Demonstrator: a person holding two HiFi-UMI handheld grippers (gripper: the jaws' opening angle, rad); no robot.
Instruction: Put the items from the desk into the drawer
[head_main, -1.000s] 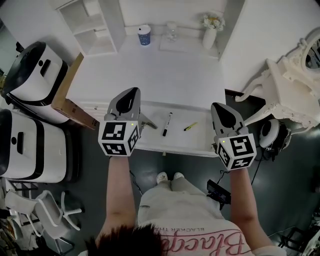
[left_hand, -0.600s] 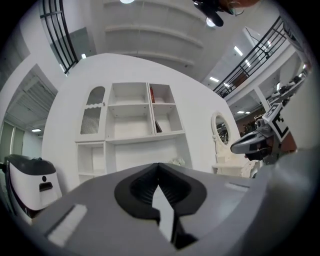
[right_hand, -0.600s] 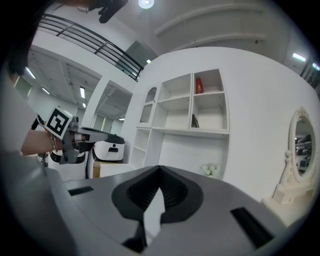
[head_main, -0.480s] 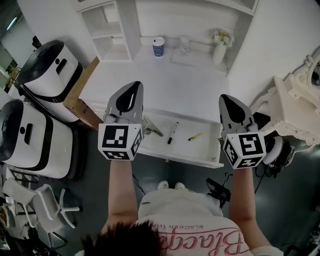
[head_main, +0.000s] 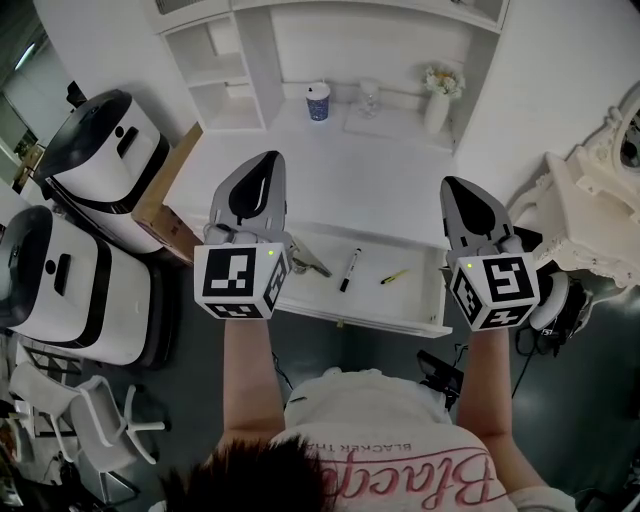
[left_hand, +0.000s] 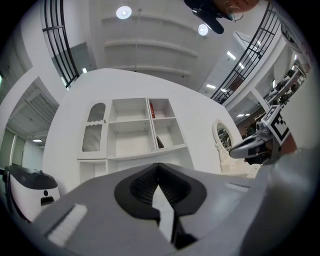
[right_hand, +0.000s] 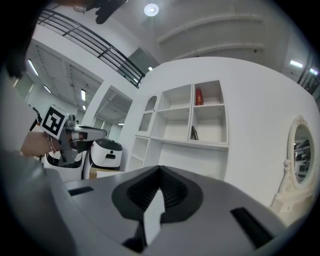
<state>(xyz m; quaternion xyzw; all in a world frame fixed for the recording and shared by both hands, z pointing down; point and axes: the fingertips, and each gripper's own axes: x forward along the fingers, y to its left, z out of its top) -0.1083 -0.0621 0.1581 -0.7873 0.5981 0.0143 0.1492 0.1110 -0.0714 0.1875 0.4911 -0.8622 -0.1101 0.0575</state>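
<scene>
marker (head_main: 349, 270), in drawer (head_main: 392, 298) — right of left tongs (head_main: 266, 159)

Left gripper (head_main: 266, 160), right gripper (head_main: 459, 186): grey shells, black-and-white marker cubes (head_main: 240, 283). White shirt (head_main: 380, 420), pink script, lower frame.

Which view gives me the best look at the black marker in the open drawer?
The head view: the black marker lies in full sight in the drawer, beside a small yellow item. Both gripper views look out at the wall shelves and show nothing of it.
</scene>
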